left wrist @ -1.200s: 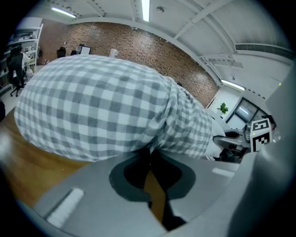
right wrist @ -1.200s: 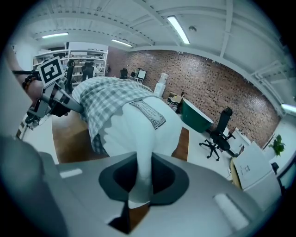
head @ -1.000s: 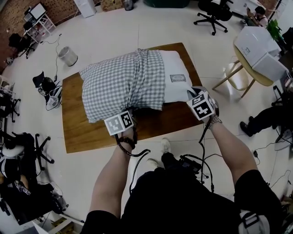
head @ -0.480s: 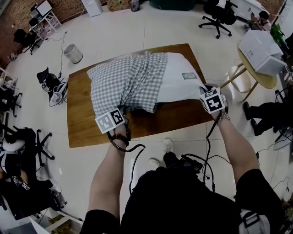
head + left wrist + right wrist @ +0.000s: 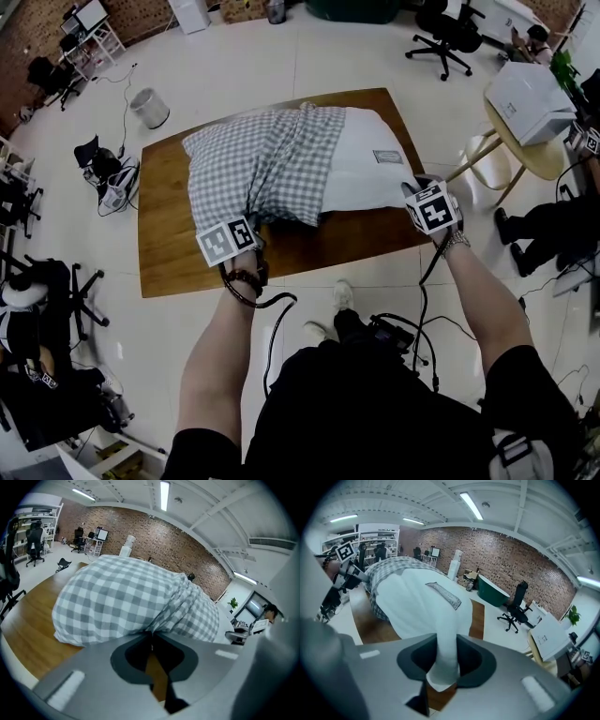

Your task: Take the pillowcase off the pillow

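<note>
Head view gives me the layout: the pillow [image 5: 366, 173] lies across the wooden table [image 5: 169, 258], its right part bare white and the rest inside the checked pillowcase [image 5: 258, 169], which is bunched at about the middle. So I judge the stripping is roughly half done and we are mid-pull. From up there the marker cubes cover both sets of jaws, so I read the grips from the gripper views. Left gripper view shows the left gripper [image 5: 151, 633] with its jaws brought together to a line, a fold of the case's near edge nipped at the tips. Right gripper view shows the right gripper [image 5: 444, 667] on the pillow's near right corner: its jaws have just been opening a little, yet the white corner fills the gap and looks squeezed on both sides, so I take it as held, though lightly. That view also shows the pillow's sewn label [image 5: 444, 596] facing up. Next, I think, the left should drag the case leftward off the far end while the right anchors the pillow. I would firm up the right grip first, or the pillow may slide along with the case.
</note>
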A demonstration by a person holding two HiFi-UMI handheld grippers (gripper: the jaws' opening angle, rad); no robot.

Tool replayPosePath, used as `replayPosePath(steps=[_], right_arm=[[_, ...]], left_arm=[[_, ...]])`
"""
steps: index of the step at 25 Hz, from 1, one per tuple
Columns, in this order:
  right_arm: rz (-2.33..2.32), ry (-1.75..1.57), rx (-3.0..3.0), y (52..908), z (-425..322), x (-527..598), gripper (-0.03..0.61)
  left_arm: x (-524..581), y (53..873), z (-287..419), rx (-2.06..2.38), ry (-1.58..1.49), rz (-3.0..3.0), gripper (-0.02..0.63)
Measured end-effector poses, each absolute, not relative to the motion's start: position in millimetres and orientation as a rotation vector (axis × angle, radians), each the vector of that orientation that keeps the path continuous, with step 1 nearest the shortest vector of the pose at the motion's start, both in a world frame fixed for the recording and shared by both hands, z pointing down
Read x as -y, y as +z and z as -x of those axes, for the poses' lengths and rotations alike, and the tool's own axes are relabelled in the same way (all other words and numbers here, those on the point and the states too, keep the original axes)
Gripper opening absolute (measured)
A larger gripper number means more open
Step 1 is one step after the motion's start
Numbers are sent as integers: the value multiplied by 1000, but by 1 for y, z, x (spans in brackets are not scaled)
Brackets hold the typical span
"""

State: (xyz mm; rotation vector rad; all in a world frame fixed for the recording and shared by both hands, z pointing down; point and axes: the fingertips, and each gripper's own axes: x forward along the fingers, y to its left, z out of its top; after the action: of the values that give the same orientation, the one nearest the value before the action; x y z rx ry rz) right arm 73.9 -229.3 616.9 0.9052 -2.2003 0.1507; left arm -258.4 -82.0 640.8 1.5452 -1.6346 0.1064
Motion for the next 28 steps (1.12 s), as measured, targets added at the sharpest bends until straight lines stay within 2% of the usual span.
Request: replayPosePath(steps=[4,6,11,28], right_arm=[[-852,152,2188,617,-72,212,185],[-829,126,2188,614,-75,203,207],[-815,3,2200,587,-76,179,215],[-829,-53,2250,524,-72,158,215]], left_arm=[[72,633,244,1590,163,-1597,28],[66,625,234,1574,173,-1628,29],[52,595,216,1560,177,-1723,40],[48,499,191,1616,257,-1927,86]])
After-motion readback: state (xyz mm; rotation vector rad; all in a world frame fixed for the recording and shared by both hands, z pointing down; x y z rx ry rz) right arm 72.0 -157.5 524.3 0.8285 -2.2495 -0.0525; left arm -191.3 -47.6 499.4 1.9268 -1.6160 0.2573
